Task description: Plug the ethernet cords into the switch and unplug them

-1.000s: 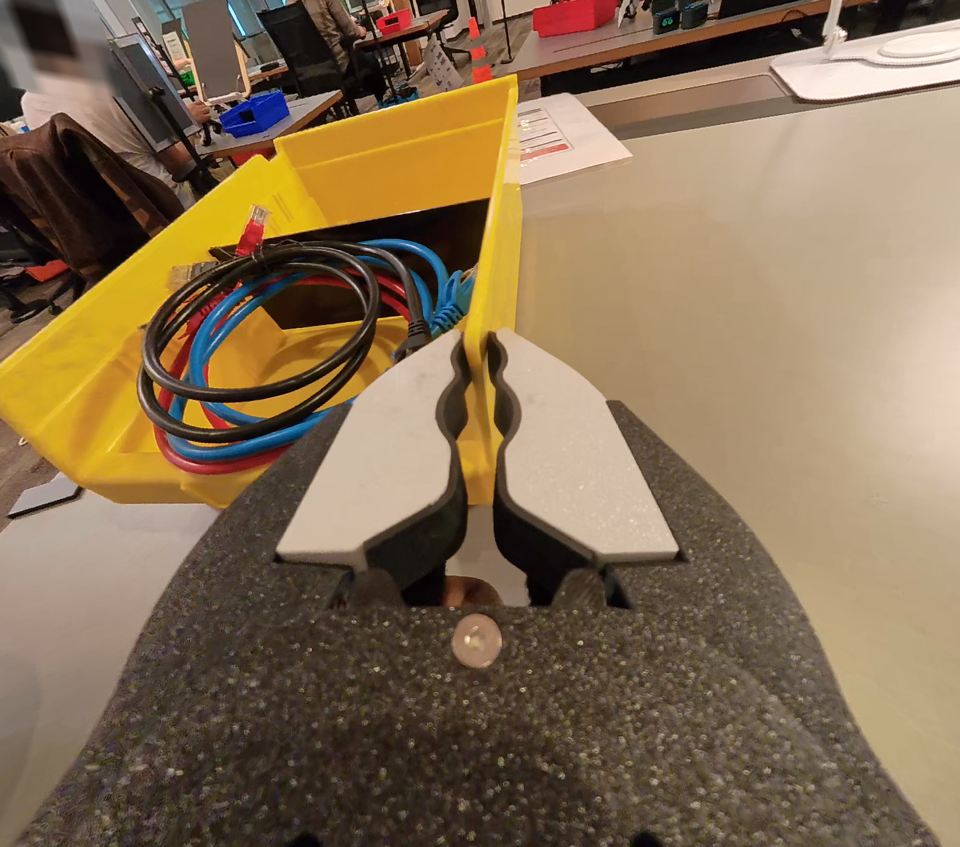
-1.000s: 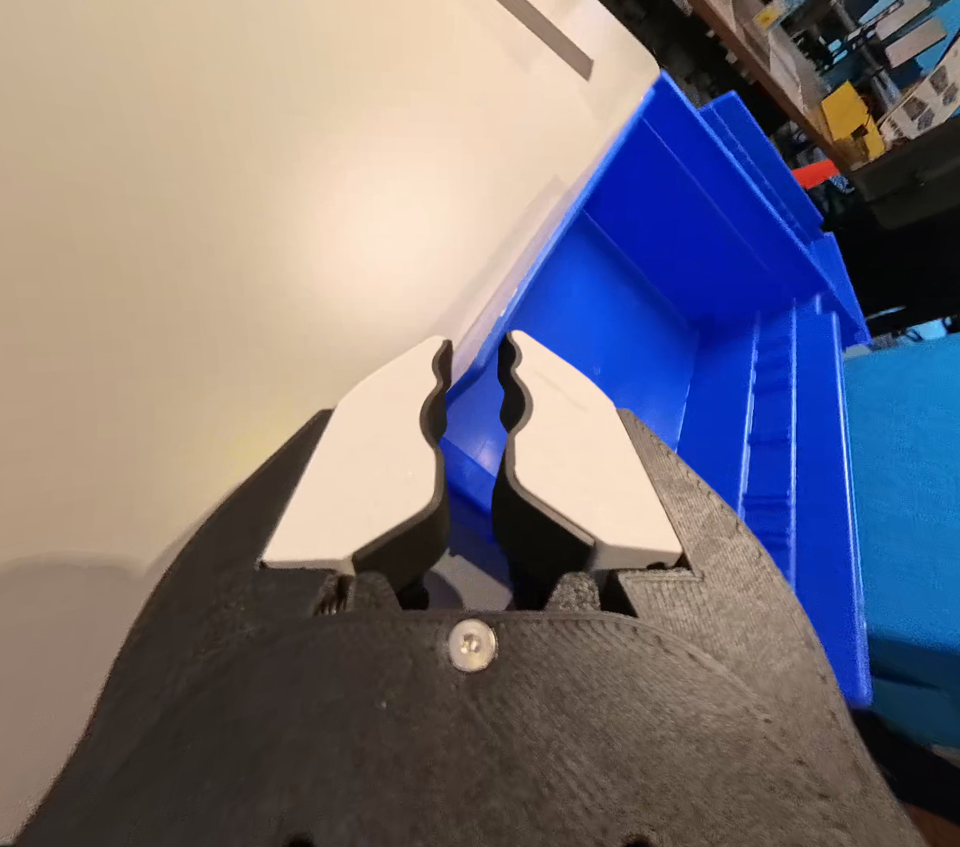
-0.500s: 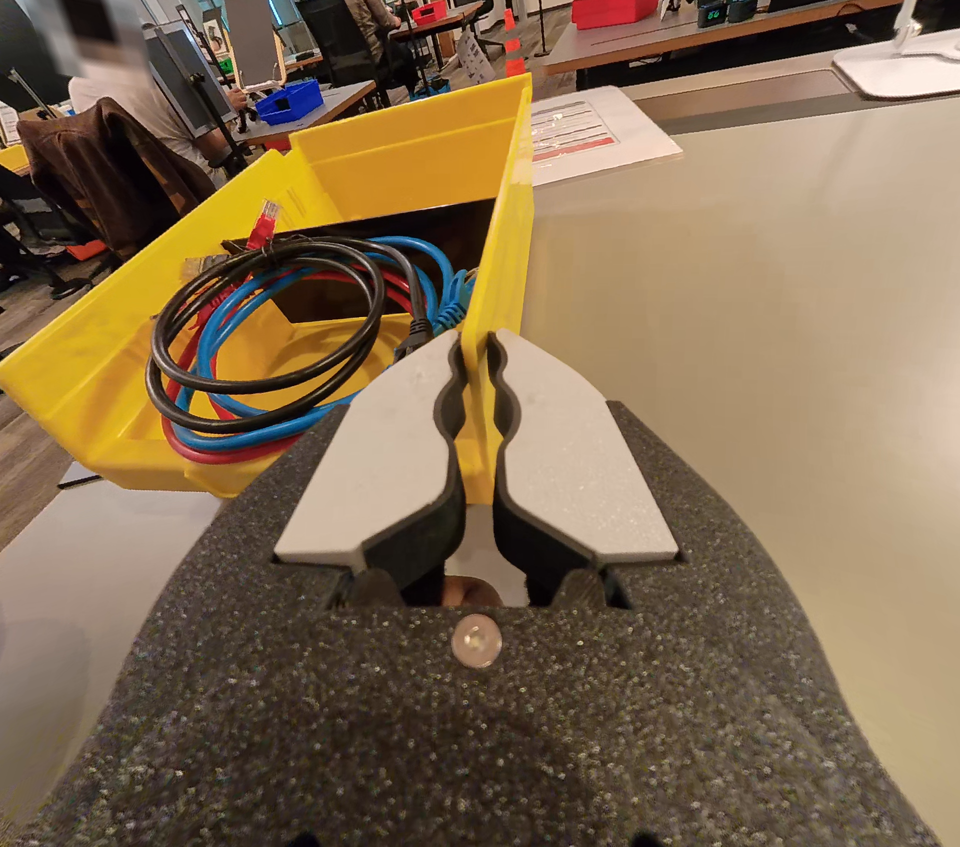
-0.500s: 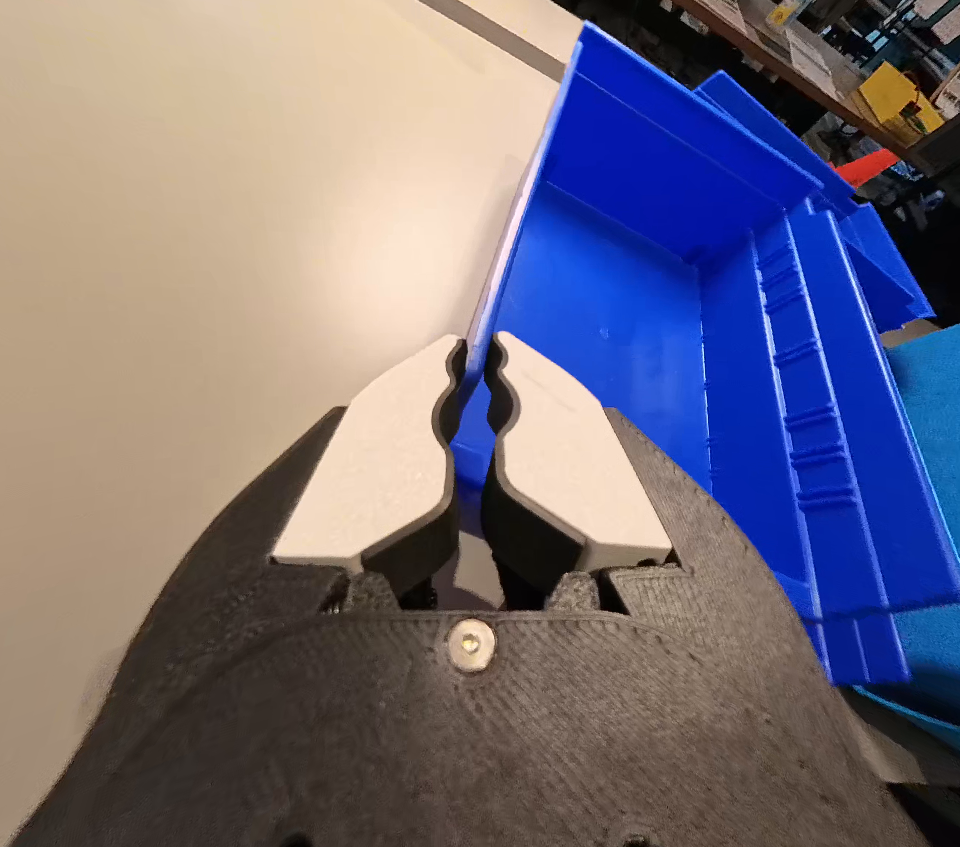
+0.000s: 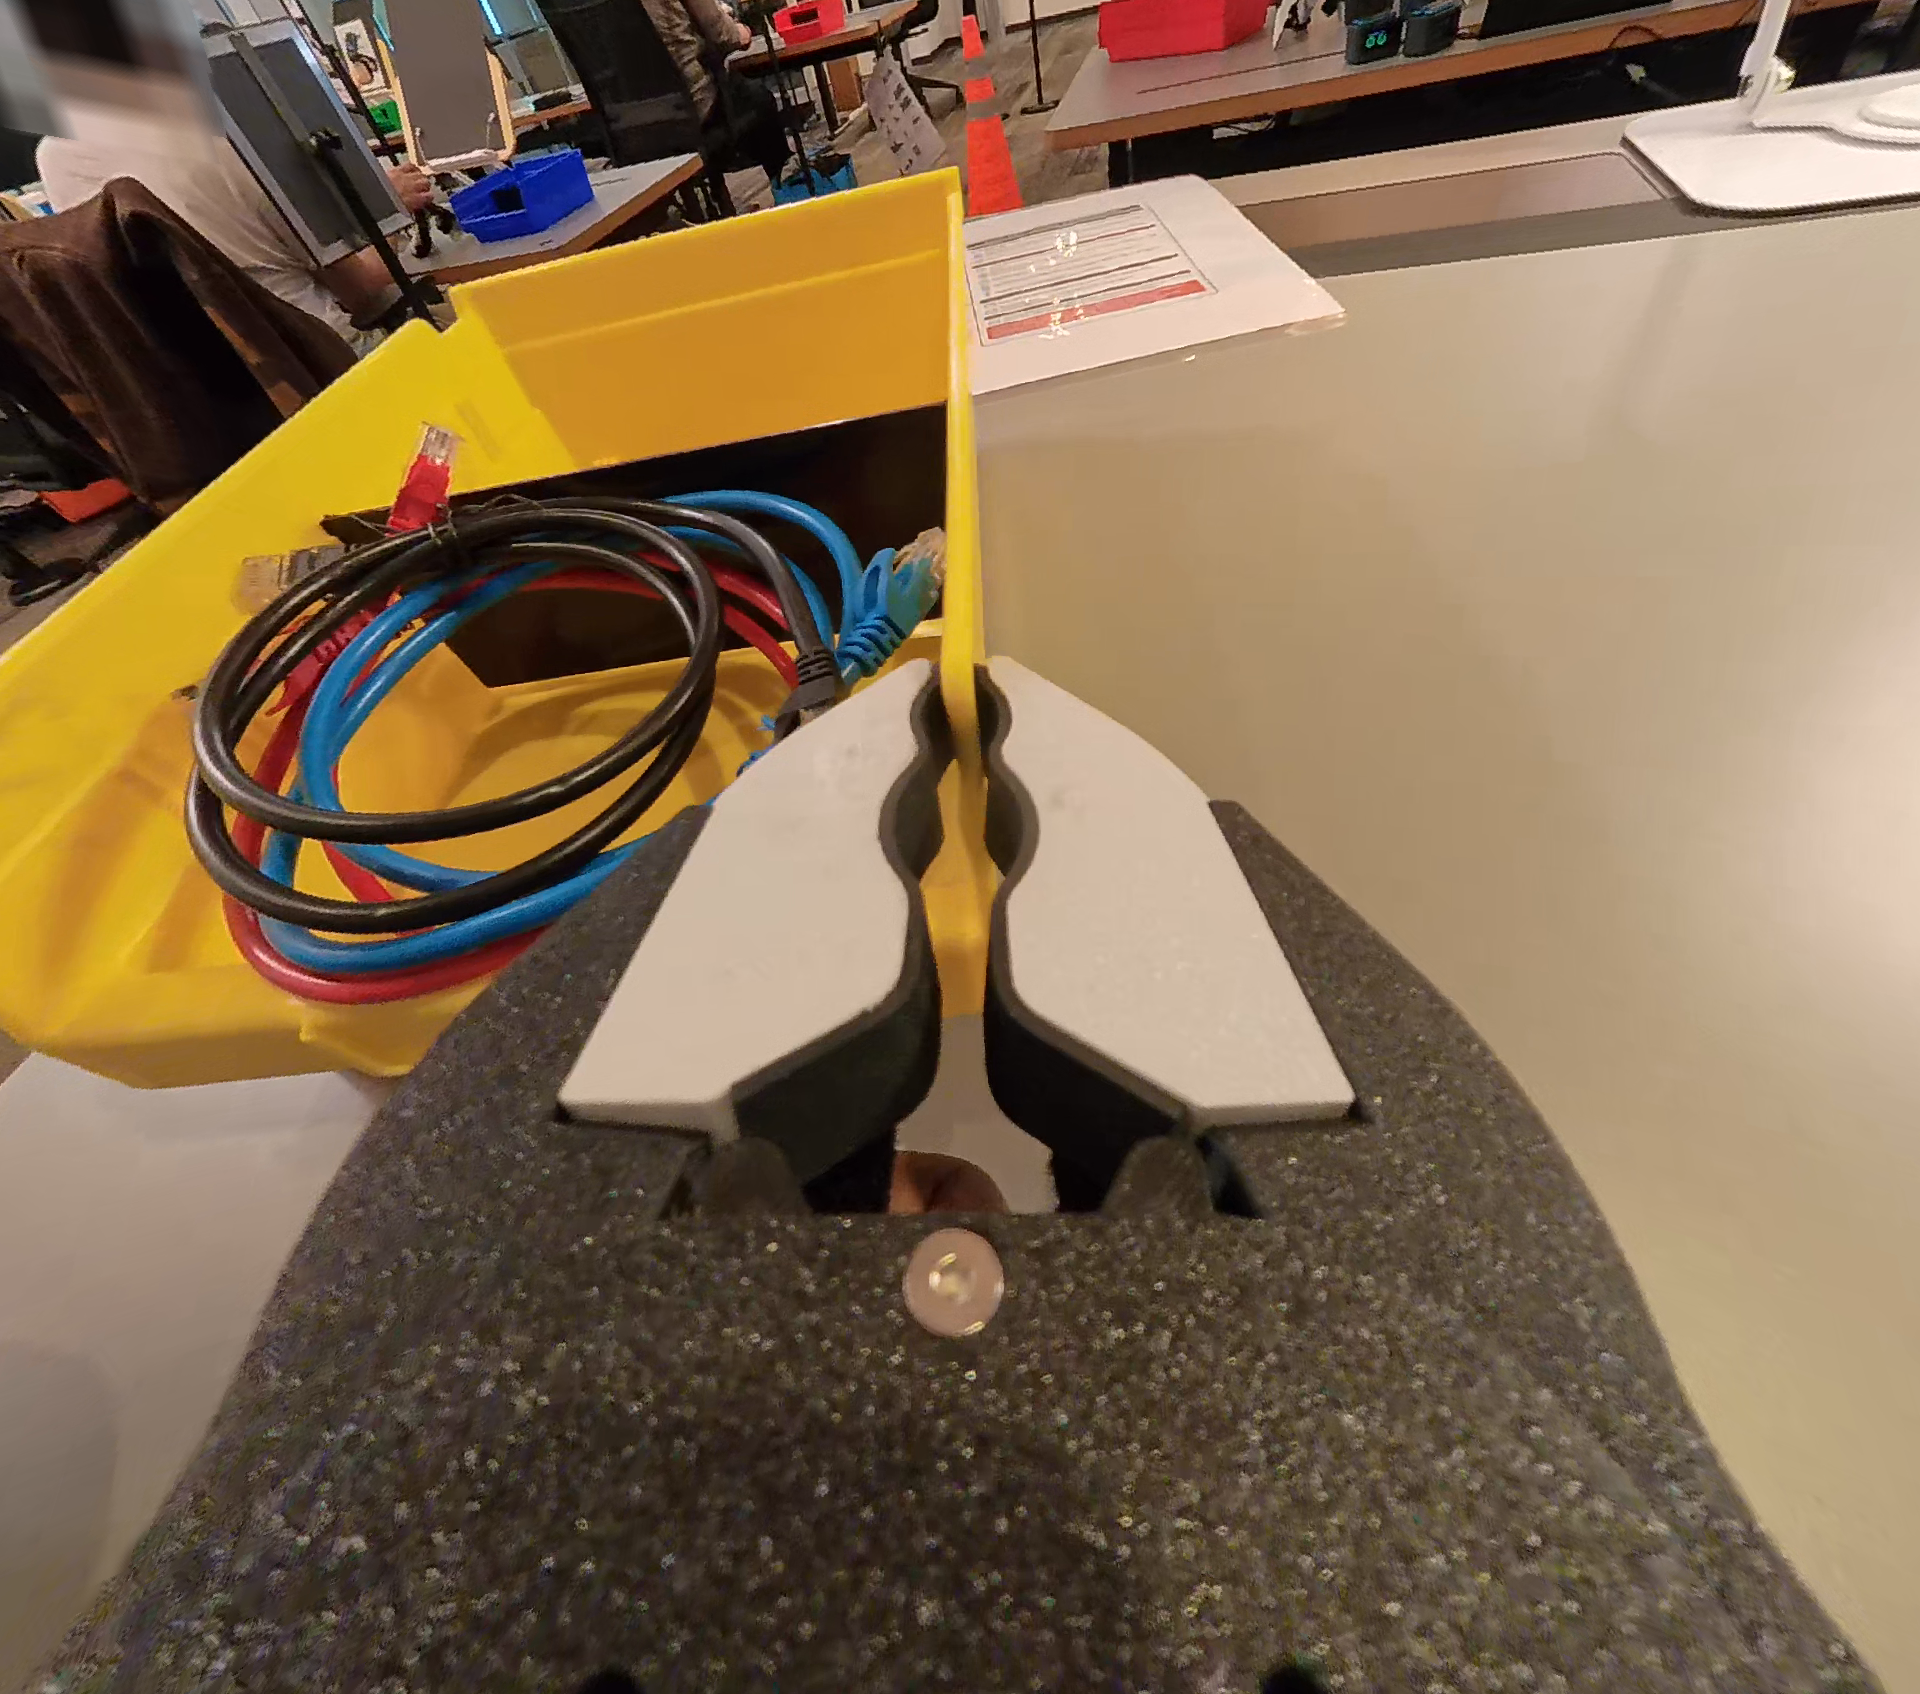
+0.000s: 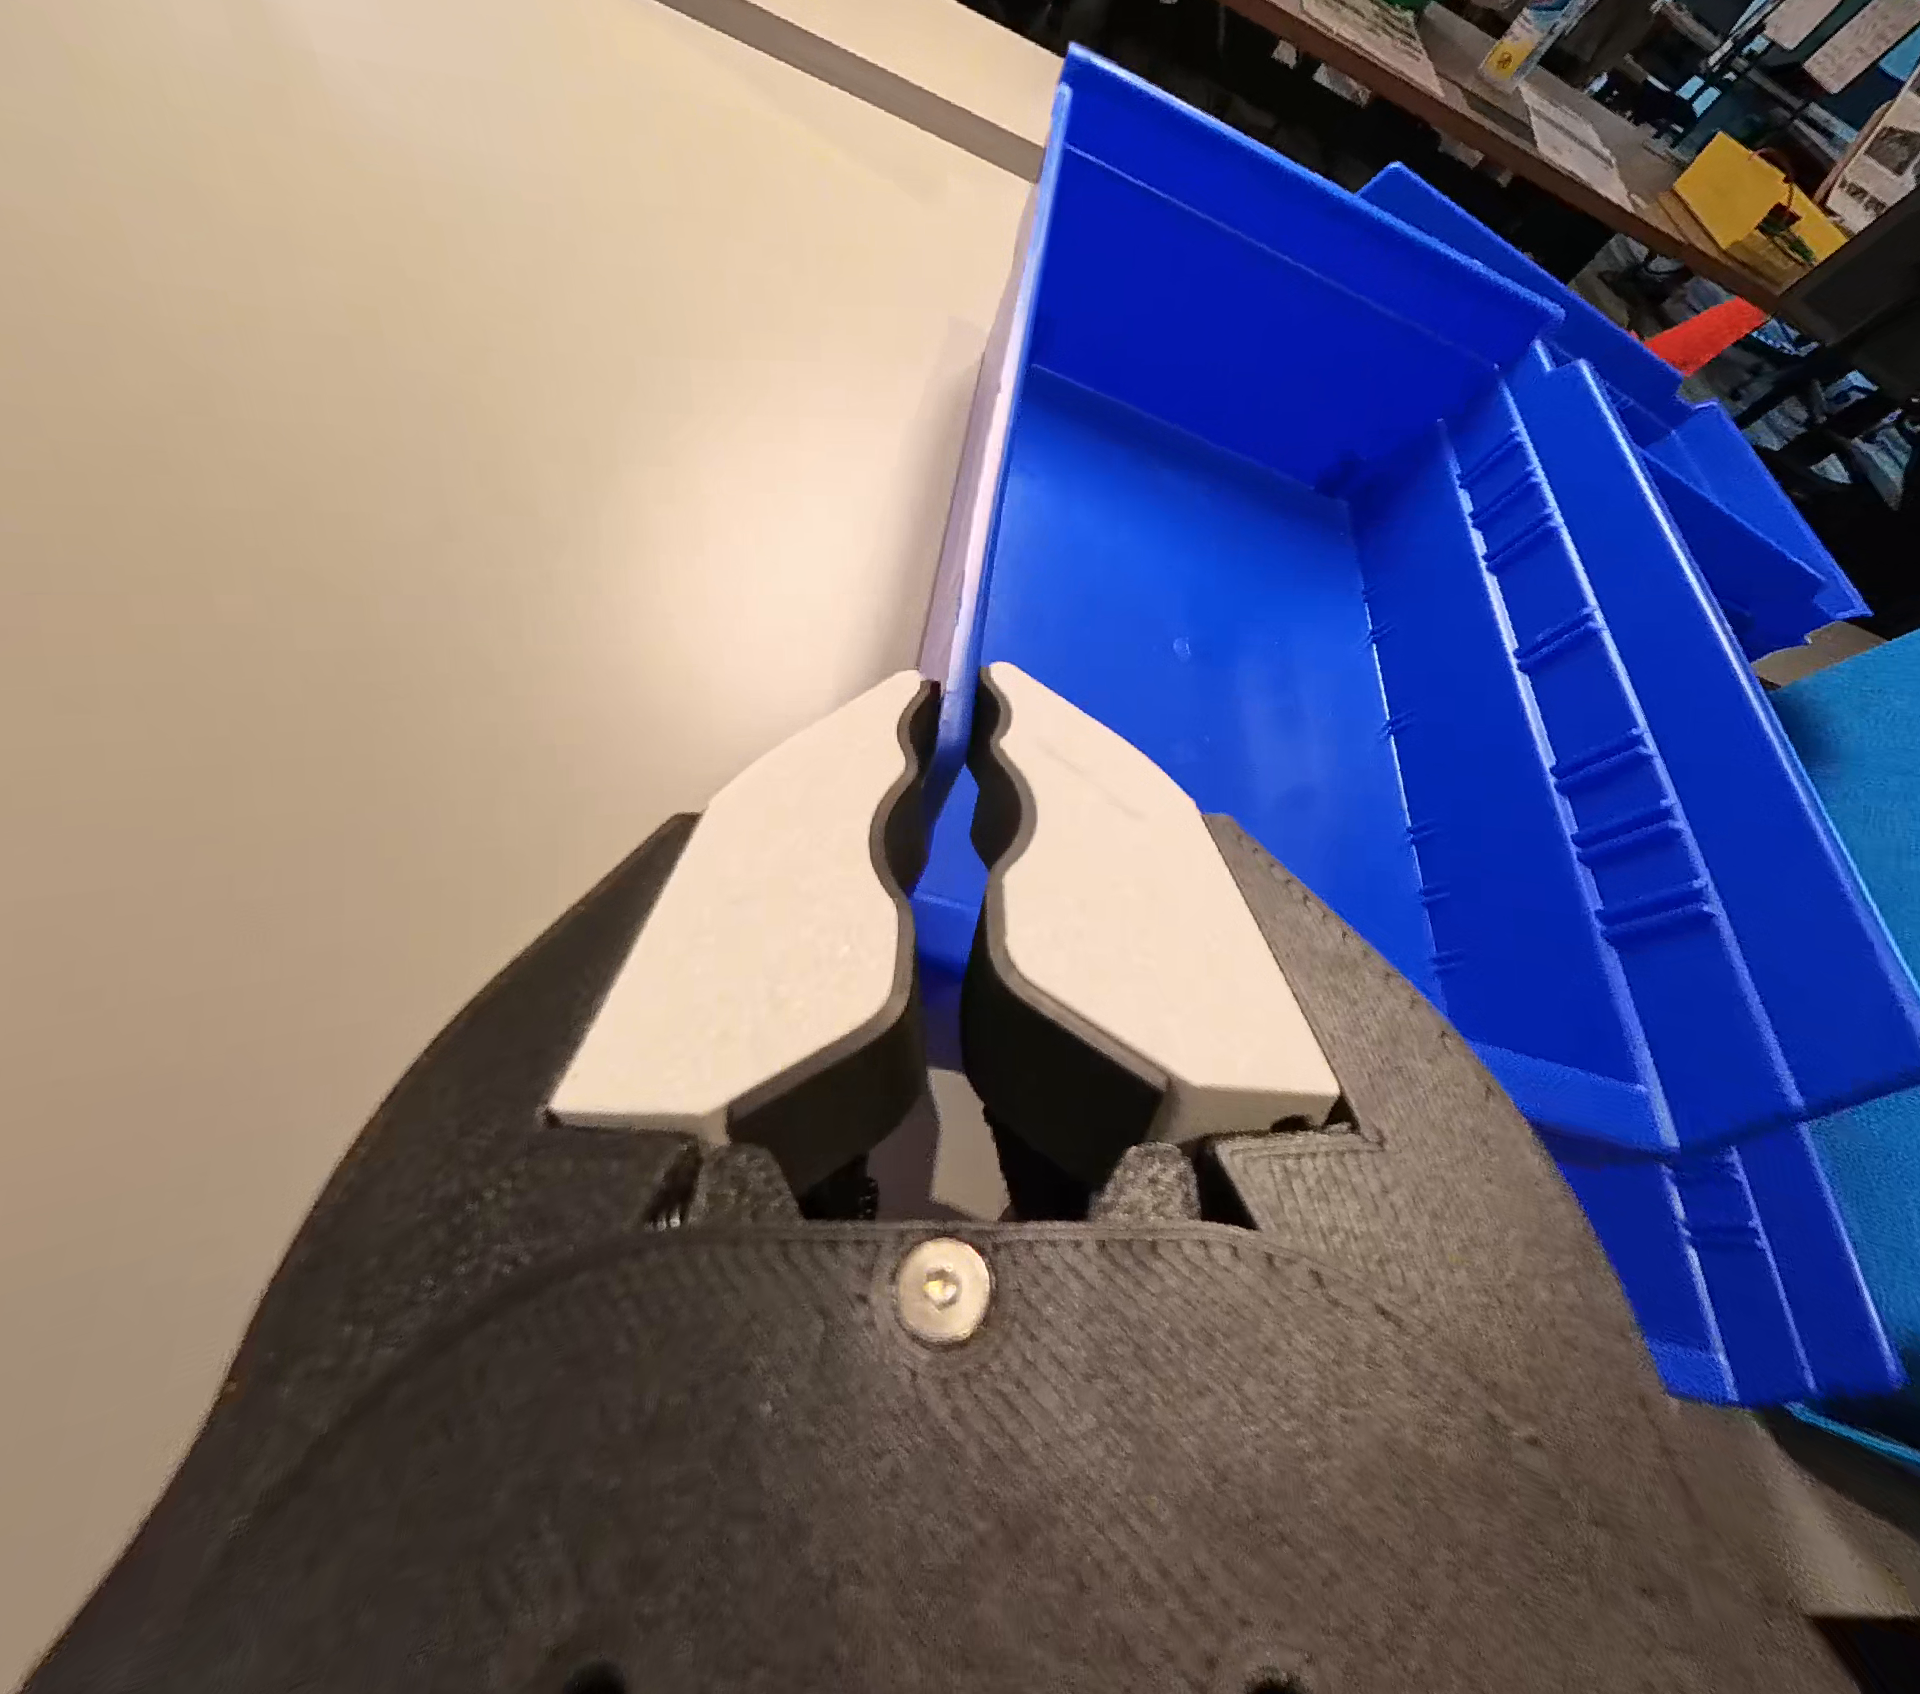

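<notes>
**Both grippers clamp bin walls**

The left gripper (image 5: 958, 688) has its jaws clamped on the right wall of the yellow bin (image 5: 717, 356). Coiled ethernet cords (image 5: 457, 740), black, blue and red, lie inside at ten o'clock. The right gripper (image 6: 954, 694) pinches the left wall of the blue bin (image 6: 1247, 605) on the bench (image 6: 468, 397).

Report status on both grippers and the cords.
Left gripper shut on yellow bin wall. Right gripper shut on blue bin wall. Cords coiled, untouched.
</notes>
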Motion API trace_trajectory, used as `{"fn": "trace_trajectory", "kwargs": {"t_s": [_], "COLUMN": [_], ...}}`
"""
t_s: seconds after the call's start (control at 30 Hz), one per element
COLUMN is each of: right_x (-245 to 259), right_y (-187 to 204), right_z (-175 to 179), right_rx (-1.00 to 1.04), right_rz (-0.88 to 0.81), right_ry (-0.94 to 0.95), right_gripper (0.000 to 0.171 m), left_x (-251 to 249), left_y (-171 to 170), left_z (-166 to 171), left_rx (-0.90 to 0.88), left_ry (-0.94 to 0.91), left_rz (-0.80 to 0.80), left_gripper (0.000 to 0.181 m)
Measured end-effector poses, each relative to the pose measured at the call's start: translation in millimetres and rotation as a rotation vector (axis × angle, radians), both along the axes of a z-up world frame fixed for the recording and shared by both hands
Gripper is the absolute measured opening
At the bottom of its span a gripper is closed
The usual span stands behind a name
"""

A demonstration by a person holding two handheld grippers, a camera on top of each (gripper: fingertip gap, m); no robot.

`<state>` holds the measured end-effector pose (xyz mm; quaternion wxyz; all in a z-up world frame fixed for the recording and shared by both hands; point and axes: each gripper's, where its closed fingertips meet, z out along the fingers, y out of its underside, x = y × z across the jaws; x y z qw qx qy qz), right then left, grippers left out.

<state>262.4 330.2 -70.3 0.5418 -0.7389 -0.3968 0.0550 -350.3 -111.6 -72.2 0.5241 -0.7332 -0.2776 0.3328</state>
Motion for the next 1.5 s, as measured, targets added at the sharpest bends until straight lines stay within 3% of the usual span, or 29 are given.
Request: {"fn": "trace_trajectory", "kwargs": {"t_s": [0.03, 0.57, 1.17, 1.2, 1.3, 1.37, 1.5], "right_x": [0.3, -14.8, -19.2, -18.2, -11.6, -6.9, -3.7], "right_y": [1.6, 10.1, 13.0, 11.5, 5.7, -1.0, -16.2], "right_z": [0.2, 1.4, -4.2, -6.7, -5.7, 0.3, 14.9], "right_rx": [0.009, 0.049, 0.044, 0.034, 0.015, 0.004, 0.027], "right_rz": [0.005, 0.03, 0.008, 0.009, 0.008, 0.015, 0.021], "right_ry": [0.007, 0.141, 0.15, 0.119, 0.062, 0.053, 0.052], "right_gripper": [0.005, 0.004, 0.005, 0.008, 0.018, 0.021, 0.02], "left_x": [0.1, -2.2, -6.1, -4.5, 11.9, 23.8, 24.2], "left_y": [0.9, 4.0, 5.4, 6.6, 15.2, 14.3, -14.9], "left_z": [-0.1, 0.7, 0.4, 0.8, 6.4, 15.3, 42.6], "left_rx": [0.003, 0.062, 0.095, 0.106, 0.187, 0.278, 0.374], "left_ry": [-0.004, -0.056, -0.094, -0.103, -0.167, -0.215, -0.166], "left_rz": [-0.011, -0.07, -0.09, -0.11, -0.287, -0.407, -0.484], "left_gripper": [0.003, 0.003, 0.004, 0.005, 0.041, 0.054, 0.047]}}
